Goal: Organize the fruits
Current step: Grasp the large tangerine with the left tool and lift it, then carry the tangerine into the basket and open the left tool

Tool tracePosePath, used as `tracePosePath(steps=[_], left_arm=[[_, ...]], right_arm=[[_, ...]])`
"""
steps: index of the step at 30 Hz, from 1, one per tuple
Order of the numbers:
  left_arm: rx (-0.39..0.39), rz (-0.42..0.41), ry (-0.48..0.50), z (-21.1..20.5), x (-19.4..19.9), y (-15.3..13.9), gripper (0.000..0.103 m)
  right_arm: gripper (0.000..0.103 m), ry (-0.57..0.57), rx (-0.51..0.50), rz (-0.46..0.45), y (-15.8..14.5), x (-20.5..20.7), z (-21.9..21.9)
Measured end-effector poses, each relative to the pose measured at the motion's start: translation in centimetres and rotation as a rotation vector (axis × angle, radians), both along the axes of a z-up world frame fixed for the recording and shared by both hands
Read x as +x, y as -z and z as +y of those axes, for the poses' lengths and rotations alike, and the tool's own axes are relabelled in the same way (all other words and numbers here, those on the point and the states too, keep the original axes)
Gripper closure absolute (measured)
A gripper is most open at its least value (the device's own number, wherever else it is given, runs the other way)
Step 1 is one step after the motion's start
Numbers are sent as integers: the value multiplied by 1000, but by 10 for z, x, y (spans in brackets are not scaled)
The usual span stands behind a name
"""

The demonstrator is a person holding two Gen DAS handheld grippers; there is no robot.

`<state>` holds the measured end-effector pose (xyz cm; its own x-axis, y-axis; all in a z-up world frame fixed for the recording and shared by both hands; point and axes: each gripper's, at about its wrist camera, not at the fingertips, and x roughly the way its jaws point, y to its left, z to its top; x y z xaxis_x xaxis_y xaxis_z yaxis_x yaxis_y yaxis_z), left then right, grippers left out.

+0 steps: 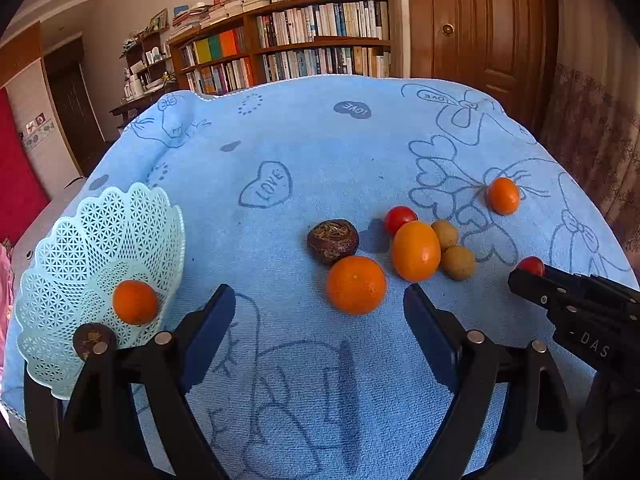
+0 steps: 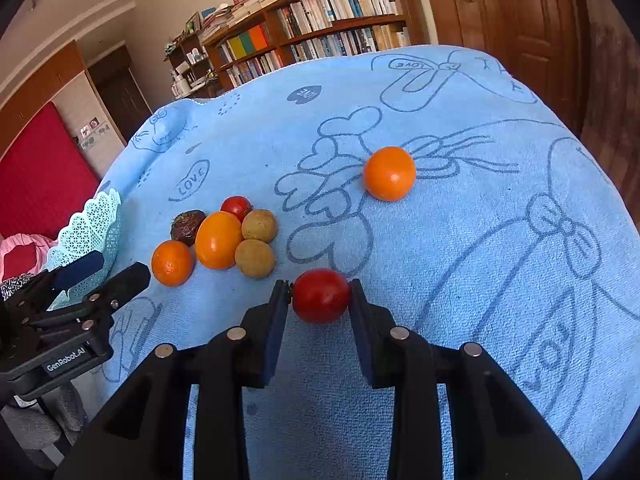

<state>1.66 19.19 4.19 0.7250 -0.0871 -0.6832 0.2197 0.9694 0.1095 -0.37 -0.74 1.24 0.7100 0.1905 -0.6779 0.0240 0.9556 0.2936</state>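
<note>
My right gripper (image 2: 321, 293) is shut on a red cherry tomato (image 2: 321, 295) just above the blue towel (image 2: 460, 260). It also shows at the right edge of the left wrist view, as the right gripper (image 1: 534, 276) with the tomato (image 1: 531, 266). My left gripper (image 1: 319, 292) stands open over the towel, empty, with a round orange (image 1: 356, 285) just beyond its fingertips. A cluster lies behind: a dark brown fruit (image 1: 333, 240), an oval orange fruit (image 1: 415, 250), another red tomato (image 1: 400, 219) and two tan longans (image 1: 458, 263). A lone orange (image 1: 503, 196) lies farther right.
A pale green lattice basket (image 1: 80, 240) stands at the towel's left edge, holding an orange (image 1: 135, 302) and a dark fruit (image 1: 94, 340). The towel (image 1: 300, 140) drops off at its rounded far and side edges. A bookshelf (image 1: 300, 48) and wooden door (image 1: 480, 24) stand behind.
</note>
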Motion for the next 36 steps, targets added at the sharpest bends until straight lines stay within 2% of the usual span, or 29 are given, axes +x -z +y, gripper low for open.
tracePosePath(steps=[5,8,10,12,17,26,36], left_arm=[[-36,65,23,-5,14,13,31],[-81,111,37,-6,23,19,38],[-109,141,41,-6,29,23,47],[-142,169,43,-4,33,27,50],[-165,180,36,-3,37,31,61],[-178,172,51,-3,29,27,63],[-175,115,30,4,14,9,63]], right_arm=[[72,1,8,3,1,1,-2],[72,-2,2,1,1,0,0],[72,-3,4,2,2,0,0],[72,-2,6,4,2,1,0],[72,-5,4,3,2,1,1],[72,-4,5,2,2,1,1],[72,1,7,-4,1,0,0]])
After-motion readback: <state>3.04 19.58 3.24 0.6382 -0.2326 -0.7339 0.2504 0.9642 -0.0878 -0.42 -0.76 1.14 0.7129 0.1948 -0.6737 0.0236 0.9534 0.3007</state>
